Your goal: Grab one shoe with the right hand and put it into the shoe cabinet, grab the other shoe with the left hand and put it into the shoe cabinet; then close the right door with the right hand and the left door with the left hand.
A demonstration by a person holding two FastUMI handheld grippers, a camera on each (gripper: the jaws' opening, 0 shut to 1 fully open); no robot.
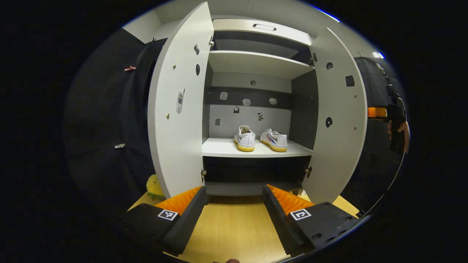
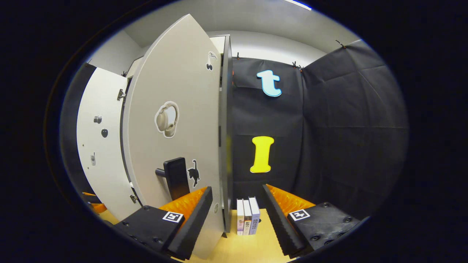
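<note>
Two white shoes (image 1: 261, 139) sit side by side on a shelf in the shoe cabinet (image 1: 256, 62). Both doors stand open. The left hand-held gripper (image 1: 234, 204) is released above the tabletop (image 1: 234, 230). The right hand-held gripper (image 2: 234, 208) is released too, near the right door (image 2: 175, 109).

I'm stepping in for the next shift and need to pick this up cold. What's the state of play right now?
Left gripper: open, holding nothing, facing the open shoe cabinet.
Right gripper: open, holding nothing, at the outer face of the right door, near its dark handle.
Both shoes sit side by side on the middle shelf.
Done: both shoes stowed.
Left: both doors stand open. Close the right door with the right gripper, then the left door with the left.
</note>
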